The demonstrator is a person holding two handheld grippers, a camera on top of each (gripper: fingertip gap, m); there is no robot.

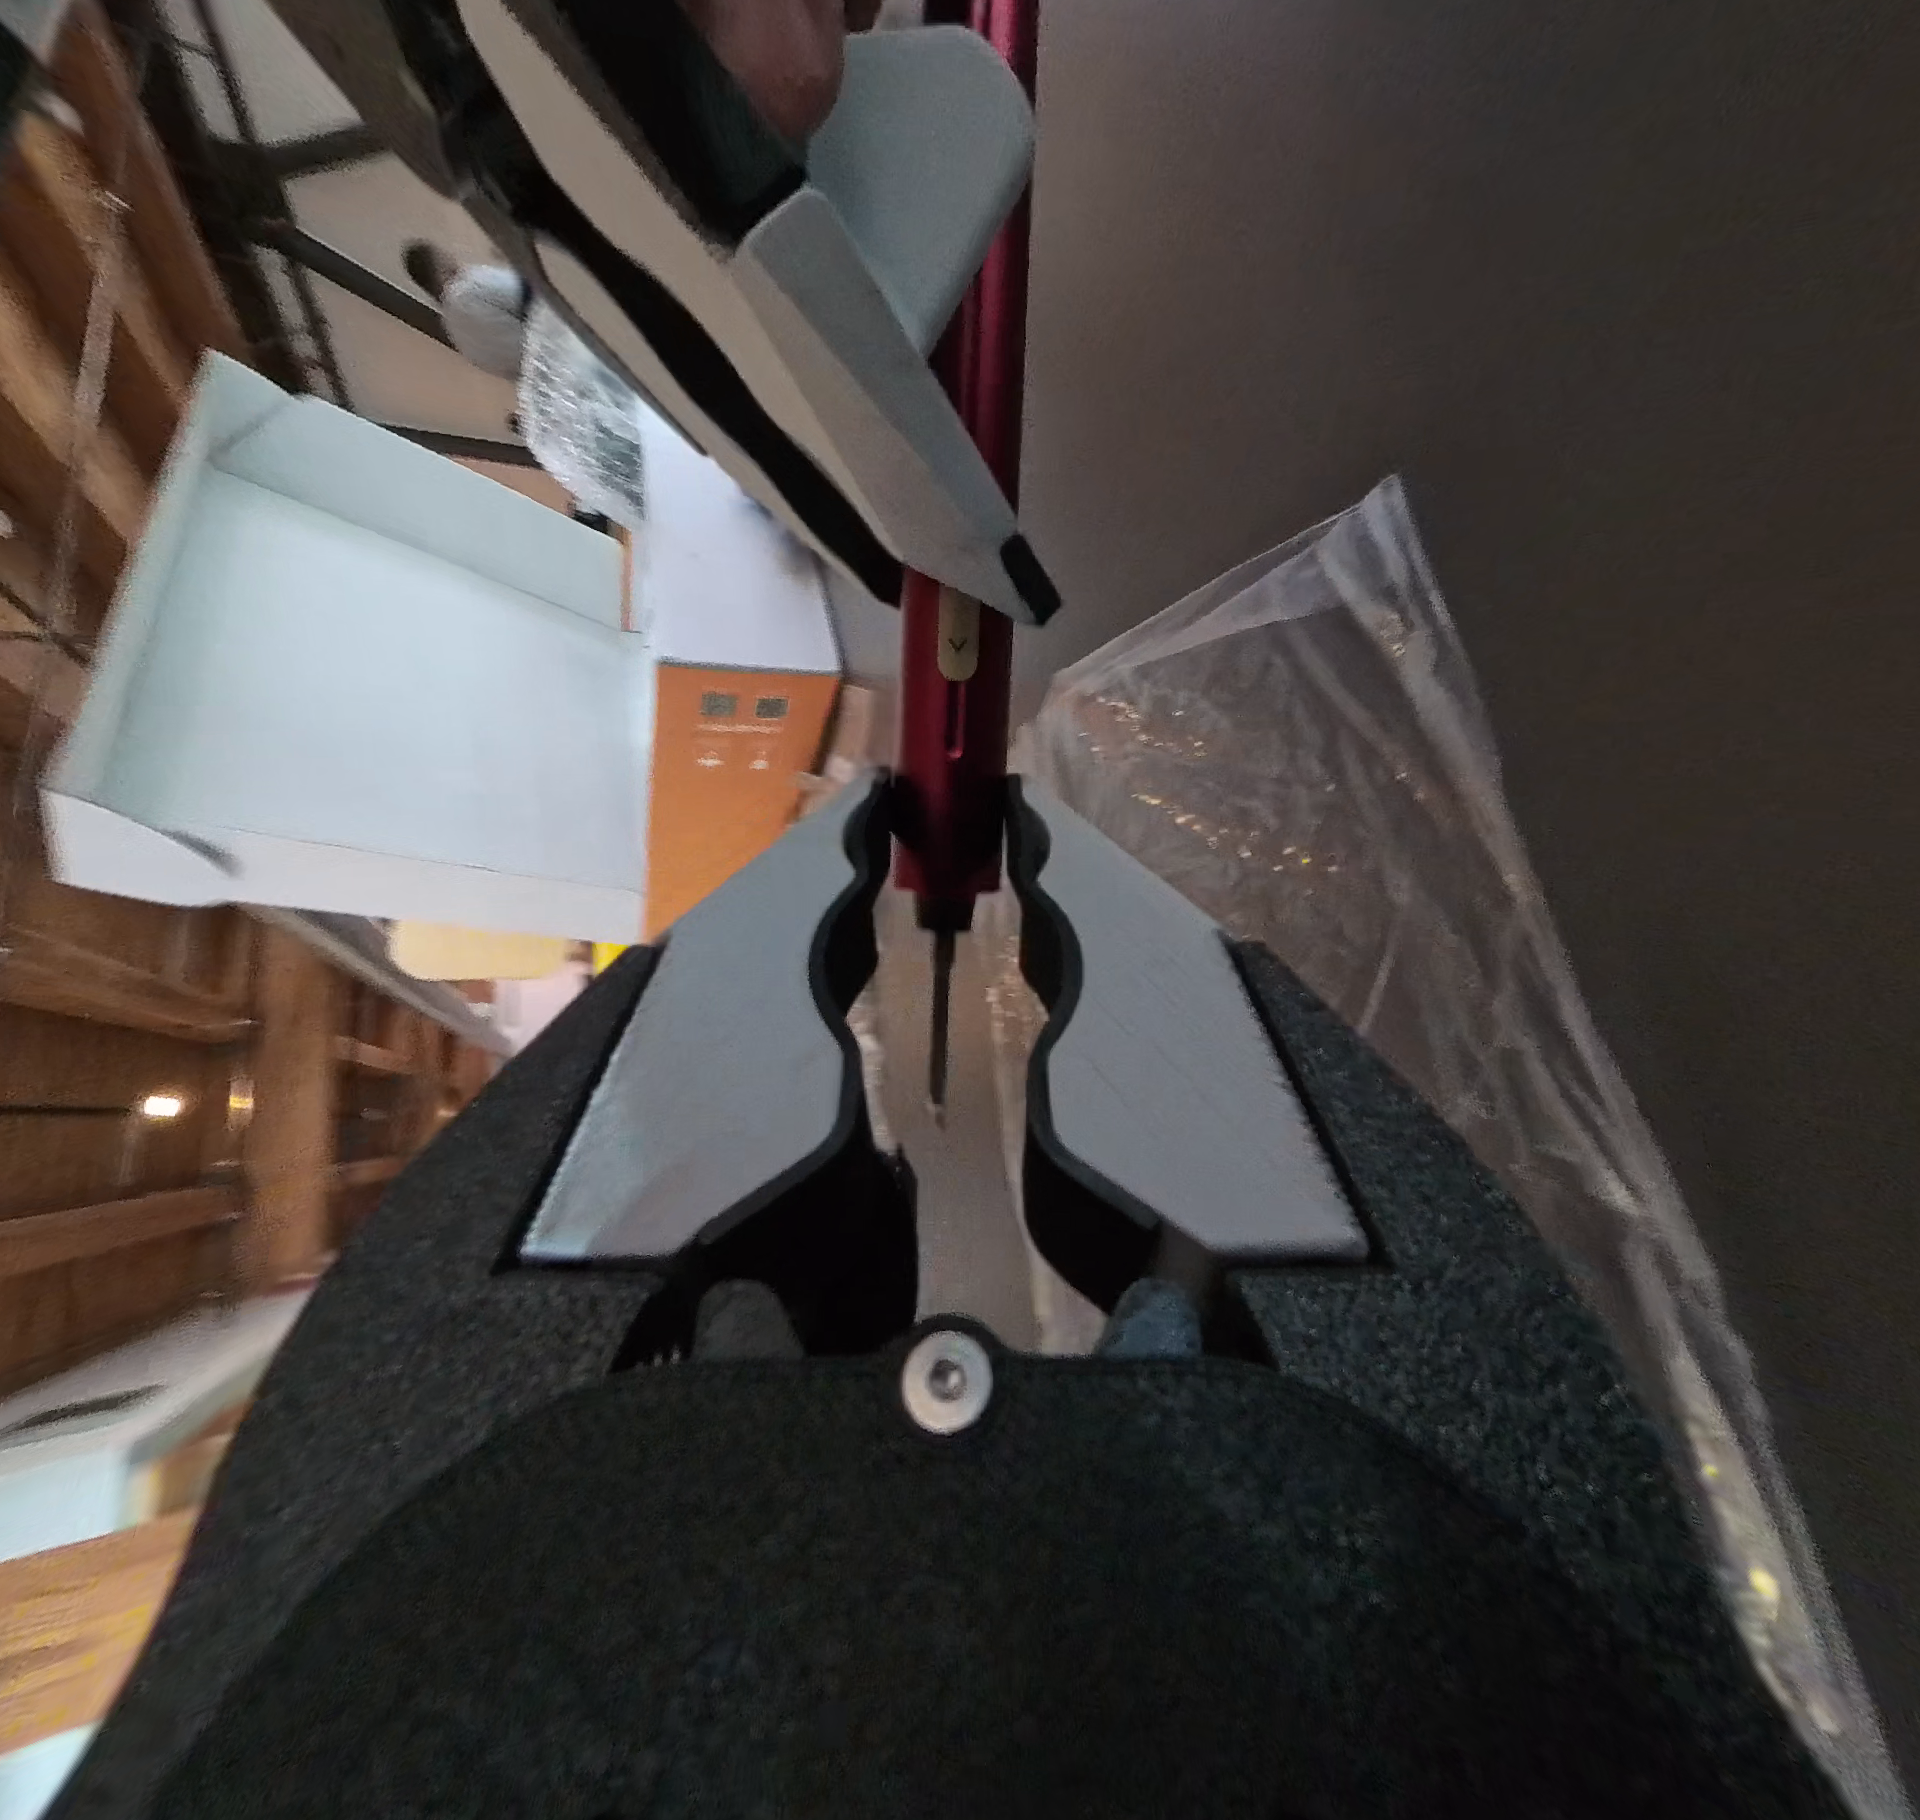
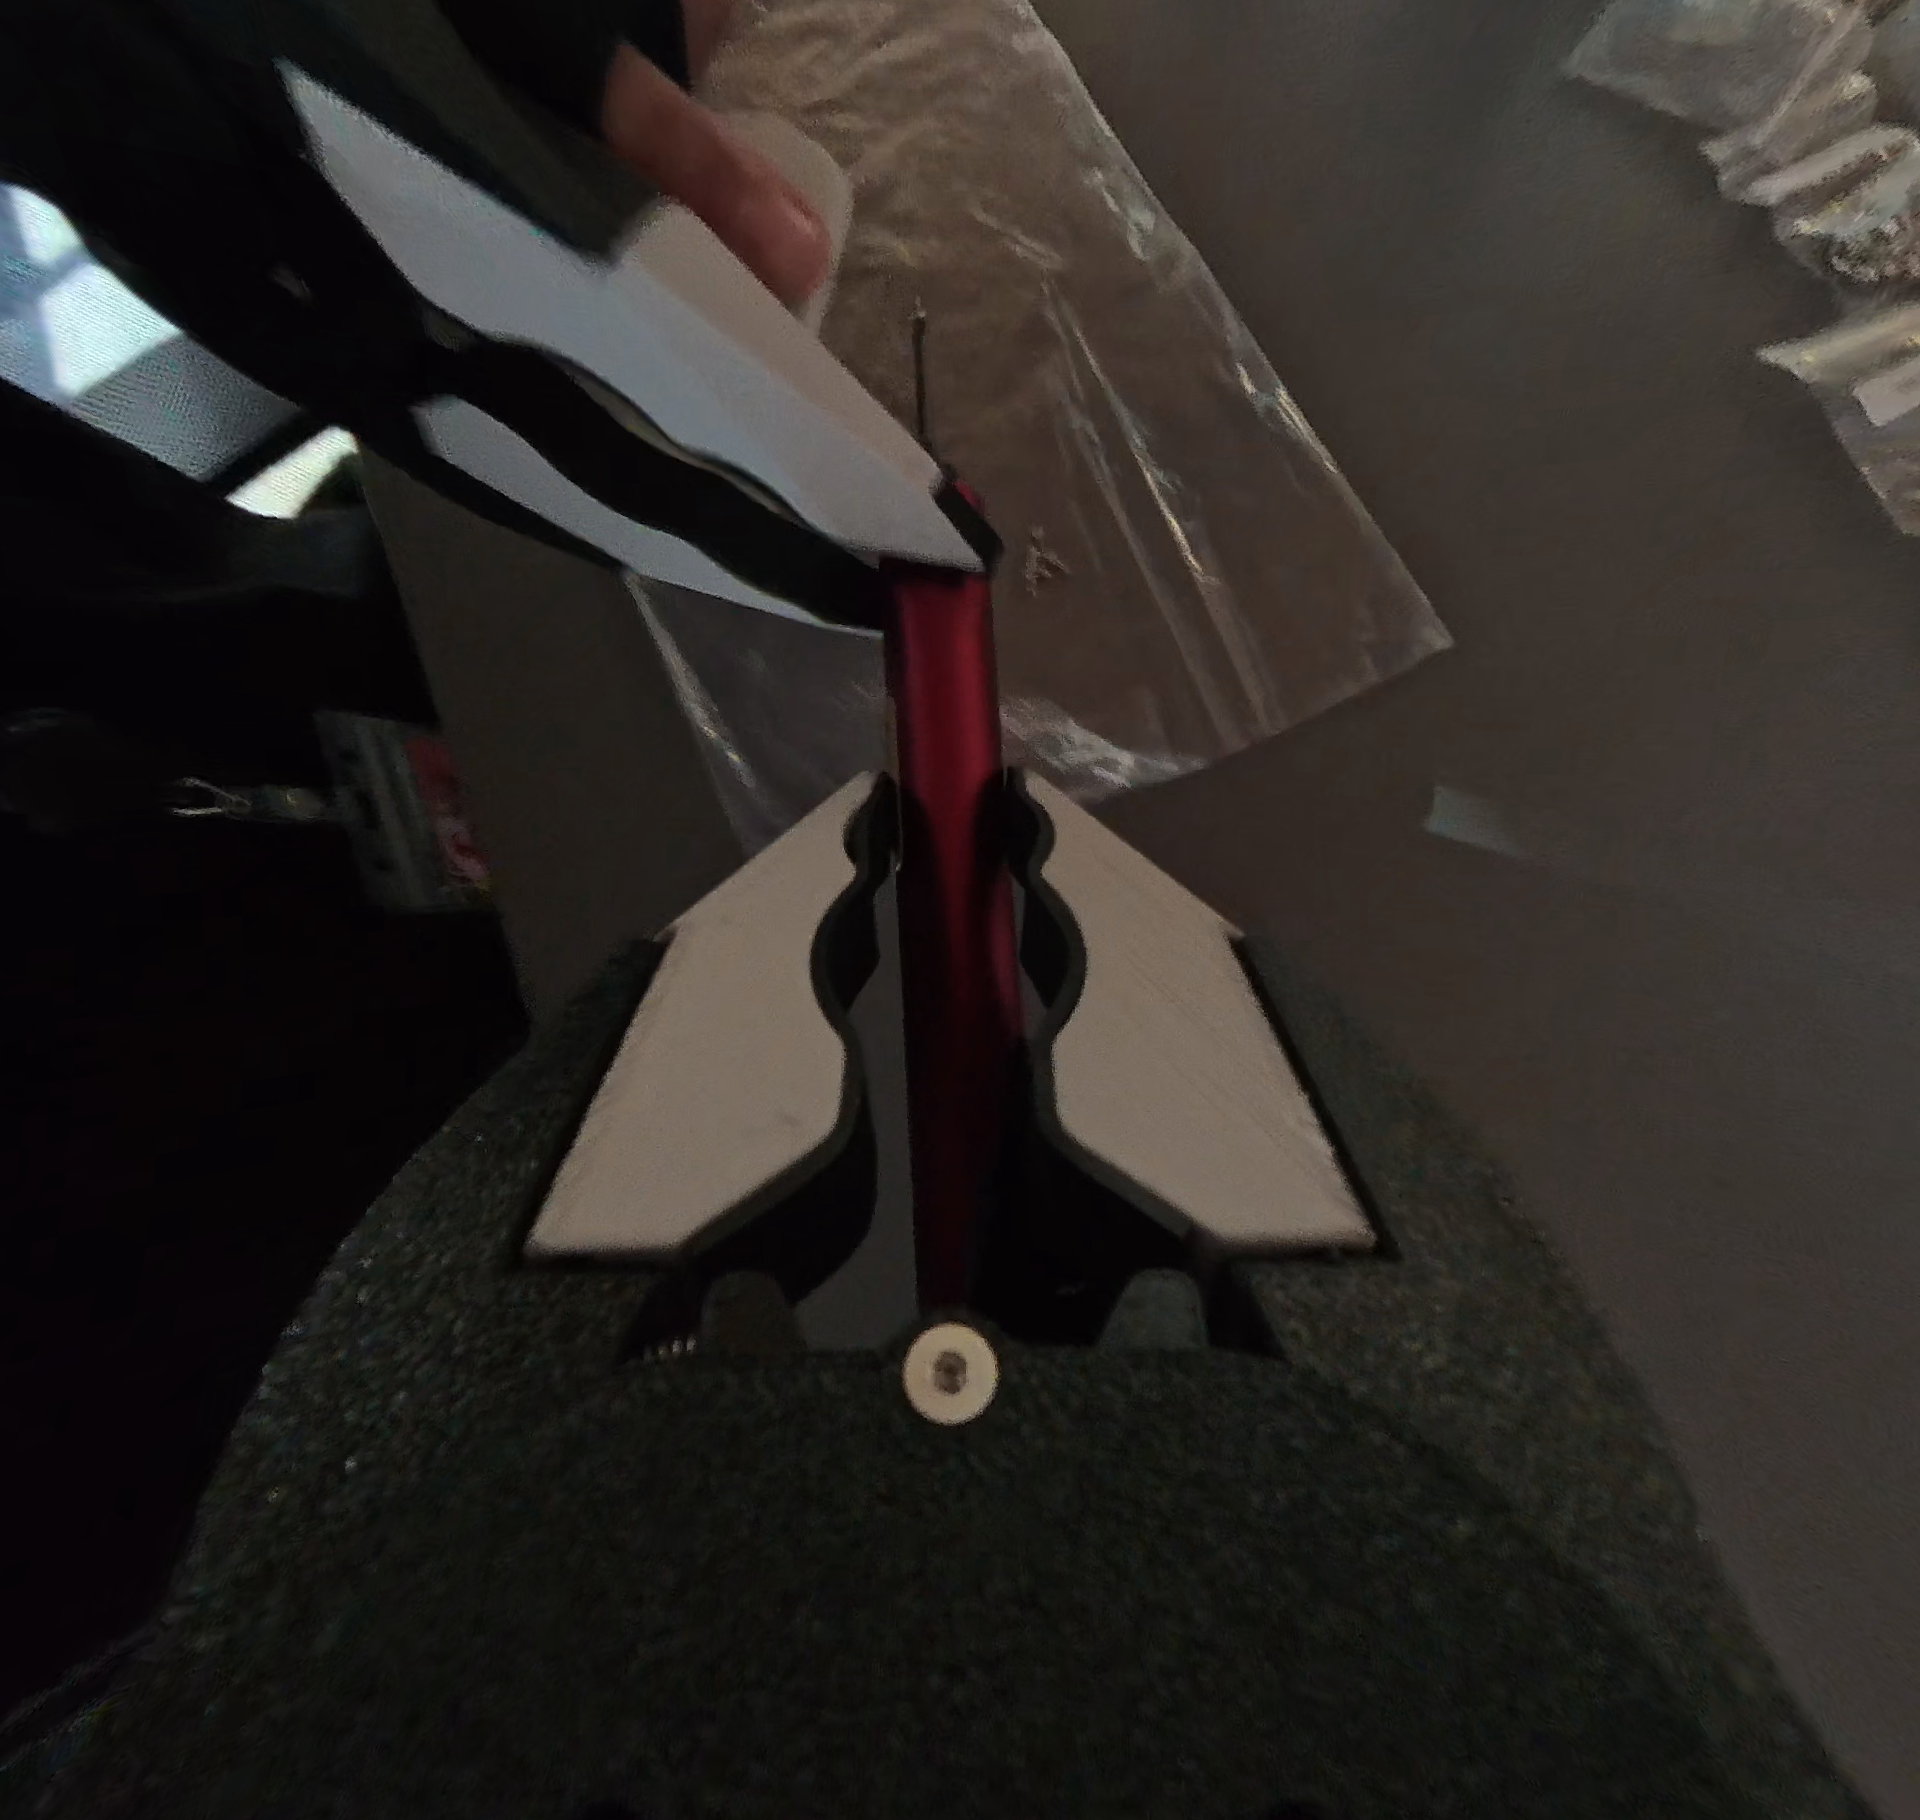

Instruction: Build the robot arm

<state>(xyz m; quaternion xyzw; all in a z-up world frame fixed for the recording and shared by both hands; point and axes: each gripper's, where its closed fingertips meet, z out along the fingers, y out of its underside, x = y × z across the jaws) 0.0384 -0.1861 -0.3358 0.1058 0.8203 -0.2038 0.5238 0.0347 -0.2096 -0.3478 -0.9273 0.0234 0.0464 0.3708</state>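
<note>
Both grippers are on one red screwdriver (image 1: 961, 482), a slim pen-shaped tool with a thin dark bit. In the left wrist view, the left gripper (image 1: 948, 794) has its jaws closed on the barrel just above the bit, which points back toward the camera between the two fingers. Farther up the same barrel, the right gripper (image 1: 1023, 591) comes in from the upper left, one black-tipped finger lying across the red body beside a small pale button.

Switch to the right wrist view: the right gripper (image 2: 948, 794) has its jaws clamped on the screwdriver (image 2: 940, 690) too, the barrel running back between the fingers toward the camera. The left gripper (image 2: 961, 534) crosses from the upper left and covers the far part of the barrel.

Around them: one clear plastic bag (image 1: 1351, 835) lies crumpled on the grey table (image 1: 1507, 264), right behind the tool. One open white box (image 1: 353, 669) sits at left, with an orange carton (image 1: 732, 783) just beside it. Over in the right wrist view's top right corner, a heap of small clear packets (image 2: 1797, 108) rests well apart; too blurred to count.
</note>
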